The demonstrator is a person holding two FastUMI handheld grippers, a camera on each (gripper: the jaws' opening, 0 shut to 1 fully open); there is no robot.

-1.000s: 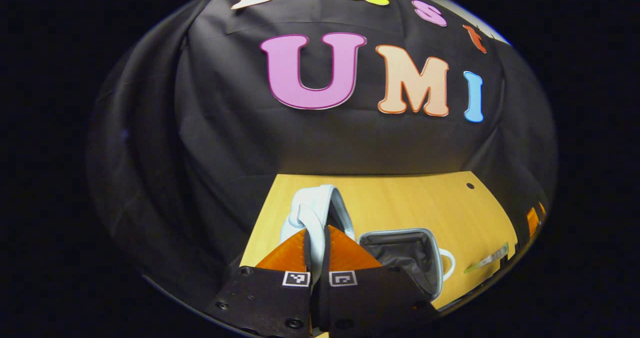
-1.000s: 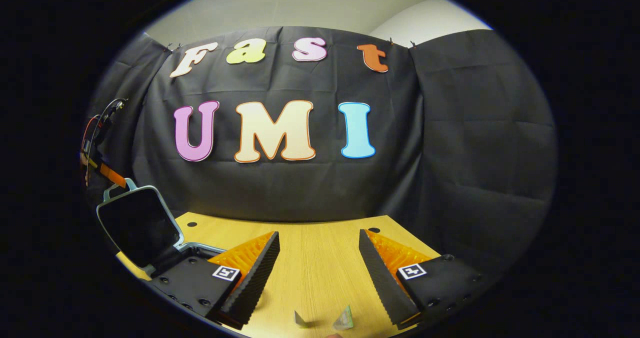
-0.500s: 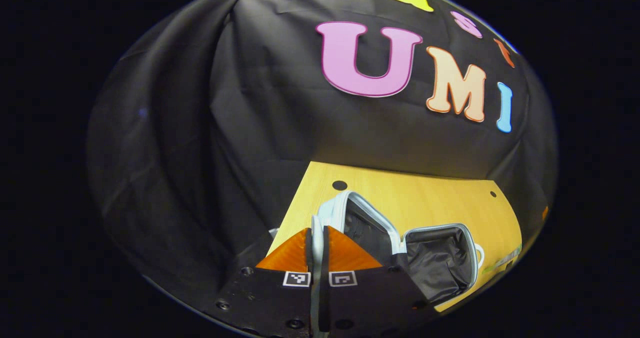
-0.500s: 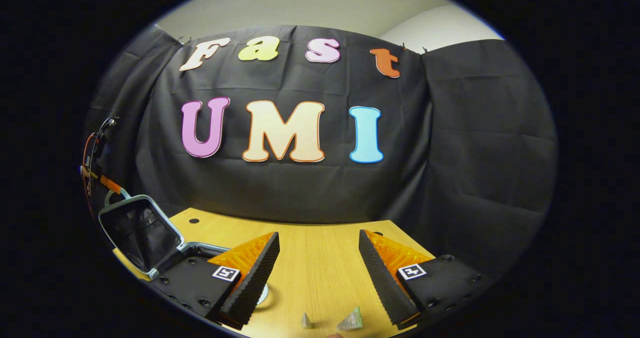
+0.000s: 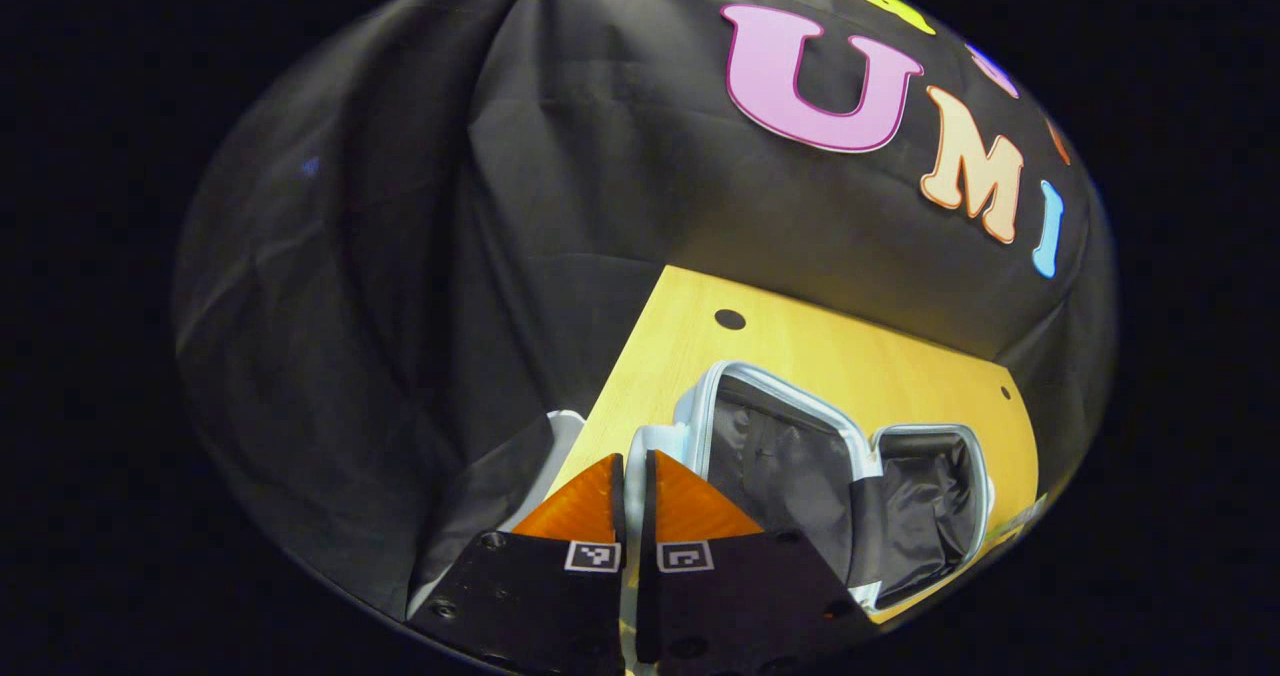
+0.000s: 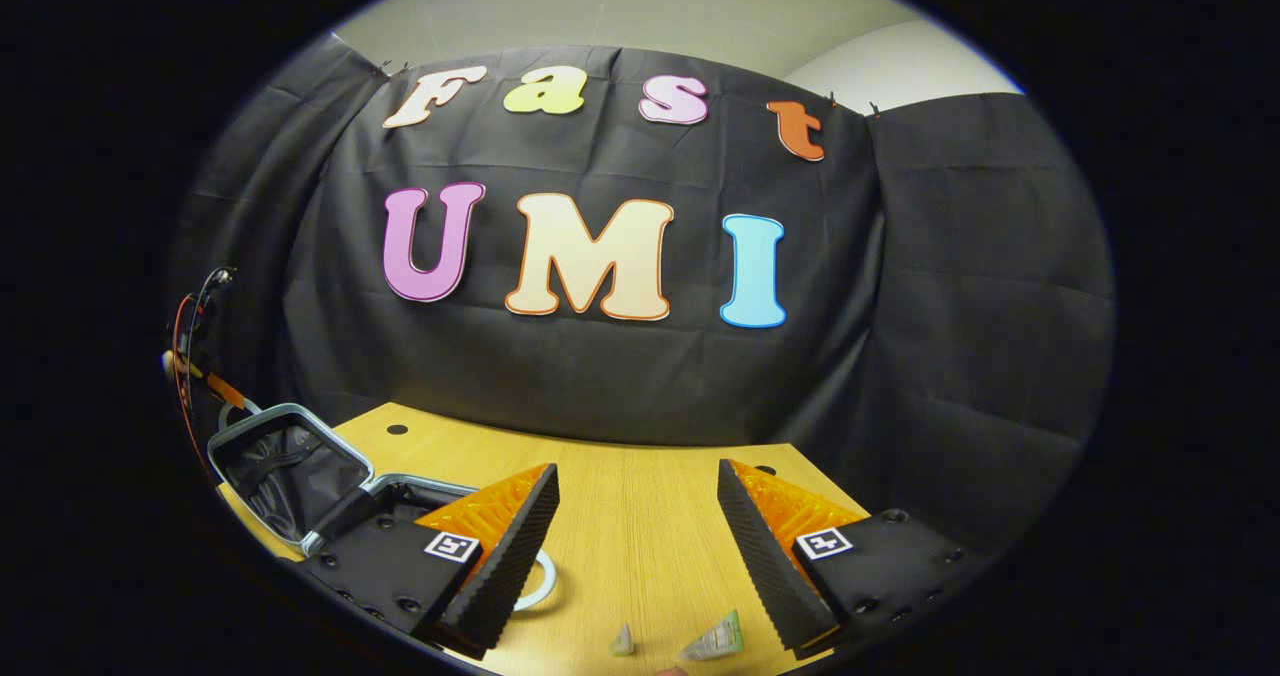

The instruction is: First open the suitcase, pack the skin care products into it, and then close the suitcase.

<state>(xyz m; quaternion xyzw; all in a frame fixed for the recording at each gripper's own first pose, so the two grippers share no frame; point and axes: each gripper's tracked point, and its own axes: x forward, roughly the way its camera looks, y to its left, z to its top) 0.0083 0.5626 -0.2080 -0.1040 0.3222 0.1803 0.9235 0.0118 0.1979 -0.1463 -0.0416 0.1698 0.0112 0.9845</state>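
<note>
Suitcase (image 5: 800,456): lies open on the wooden table (image 5: 800,346), dark lining showing.
Left gripper (image 5: 633,471): pinching the suitcase's pale rim.
Right gripper (image 6: 637,516): spread wide above small sachets (image 6: 714,641).
Writing: none legible on the sachets.

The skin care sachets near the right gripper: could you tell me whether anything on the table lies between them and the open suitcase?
Nothing visible does. The sachets lie on bare table between the open right gripper's fingers; the suitcase lies open to their left, beyond that gripper's own left finger.

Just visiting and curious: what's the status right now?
Left gripper fingers shut on the suitcase lid's edge. Right gripper open, empty, over the table. Suitcase open; nothing packed; two small packets on the table.
</note>
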